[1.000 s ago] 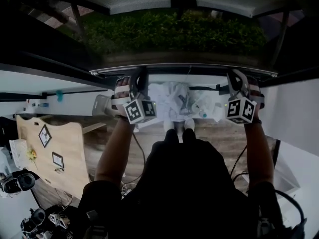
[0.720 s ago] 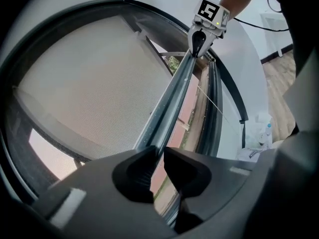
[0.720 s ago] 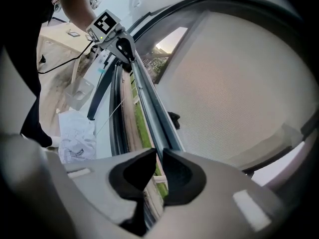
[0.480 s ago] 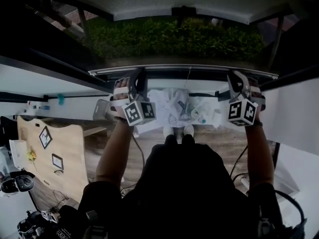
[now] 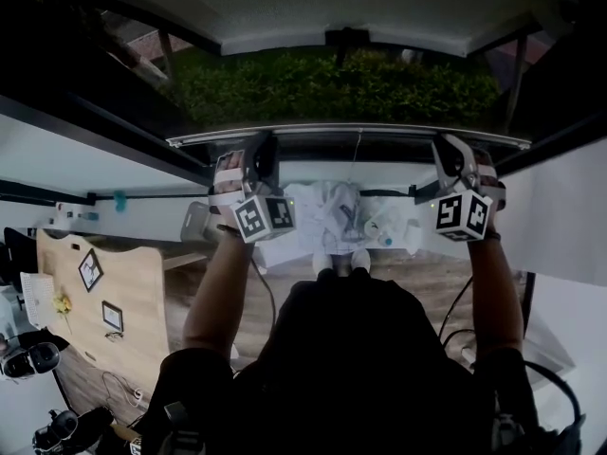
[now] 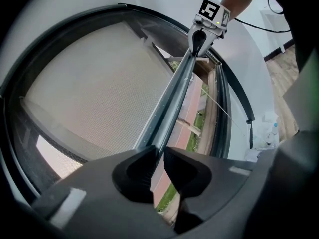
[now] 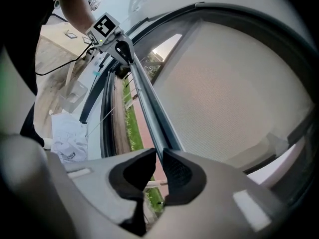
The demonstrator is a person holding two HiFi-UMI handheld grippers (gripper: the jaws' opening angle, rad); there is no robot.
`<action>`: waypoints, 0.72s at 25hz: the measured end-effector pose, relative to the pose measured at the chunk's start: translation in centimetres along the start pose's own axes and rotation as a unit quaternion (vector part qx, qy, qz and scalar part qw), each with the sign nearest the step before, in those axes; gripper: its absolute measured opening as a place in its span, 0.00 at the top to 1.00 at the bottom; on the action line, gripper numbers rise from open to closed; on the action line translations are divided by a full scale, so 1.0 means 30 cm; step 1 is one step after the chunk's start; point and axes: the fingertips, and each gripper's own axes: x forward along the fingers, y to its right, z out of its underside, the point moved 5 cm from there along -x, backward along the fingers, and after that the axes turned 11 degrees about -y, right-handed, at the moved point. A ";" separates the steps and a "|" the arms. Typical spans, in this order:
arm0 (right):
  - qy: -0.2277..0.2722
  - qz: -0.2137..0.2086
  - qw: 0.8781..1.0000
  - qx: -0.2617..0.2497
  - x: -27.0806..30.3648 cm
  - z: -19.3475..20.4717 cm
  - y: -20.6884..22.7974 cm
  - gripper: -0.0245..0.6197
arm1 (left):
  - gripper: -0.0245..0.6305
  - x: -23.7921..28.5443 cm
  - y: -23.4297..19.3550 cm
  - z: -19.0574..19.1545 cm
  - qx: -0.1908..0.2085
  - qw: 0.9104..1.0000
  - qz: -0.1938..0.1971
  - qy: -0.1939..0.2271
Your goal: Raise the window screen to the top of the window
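Left gripper (image 6: 158,161) jaws pinched tight on the bottom rail (image 6: 169,103) of the window screen (image 6: 99,83), the rail edge running straight into the narrow gap between them. Right gripper (image 7: 159,166) does the same at the other end of the rail, jaws clamped on it. In the head view both arms reach up, and the grippers hold the rail level, well apart, one near each end. The screen mesh covers the upper part of the window, grey and taut above the rail. Below the rail the opening shows a green hedge (image 5: 341,83) outside. Under the grippers, a white sill (image 5: 303,183) carries a crumpled plastic bag (image 5: 337,207) and a bottle (image 5: 379,226).
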 end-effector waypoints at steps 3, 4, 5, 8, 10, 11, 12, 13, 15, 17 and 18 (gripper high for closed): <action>0.002 0.007 1.000 -0.001 -0.015 -0.013 0.028 0.89 | 0.88 -0.010 -0.030 -0.013 0.002 1.000 -0.007 0.003; 0.002 0.009 1.000 -0.001 -0.019 -0.016 0.035 0.89 | 0.88 -0.015 -0.040 -0.020 0.002 1.000 -0.008 0.004; 0.002 0.011 1.000 -0.002 -0.023 -0.018 0.042 0.89 | 0.88 -0.018 -0.047 -0.024 0.003 1.000 -0.009 0.006; 0.004 0.018 1.000 -0.002 -0.034 -0.025 0.058 0.89 | 0.88 -0.028 -0.066 -0.031 0.001 1.000 -0.016 0.013; 0.007 0.022 1.000 -0.002 -0.041 -0.031 0.067 0.89 | 0.88 -0.036 -0.078 -0.034 0.000 1.000 -0.021 0.015; 0.008 0.024 1.000 -0.002 -0.046 -0.033 0.073 0.89 | 0.88 -0.040 -0.083 -0.036 0.001 1.000 -0.023 0.015; 0.009 0.027 1.000 -0.003 -0.050 -0.036 0.081 0.89 | 0.88 -0.043 -0.090 -0.040 0.001 1.000 -0.024 0.016; 0.010 0.030 1.000 -0.003 -0.055 -0.039 0.090 0.89 | 0.88 -0.047 -0.100 -0.046 0.001 1.000 -0.025 0.017; 0.014 0.037 0.999 -0.002 -0.064 -0.045 0.108 0.89 | 0.88 -0.055 -0.121 -0.057 0.000 0.999 -0.028 0.020; 0.018 0.044 0.999 -0.001 -0.074 -0.050 0.124 0.89 | 0.88 -0.058 -0.136 -0.062 0.004 0.999 -0.034 0.025; 0.020 0.047 0.999 -0.001 -0.079 -0.053 0.133 0.89 | 0.88 -0.059 -0.144 -0.065 0.005 0.999 -0.037 0.026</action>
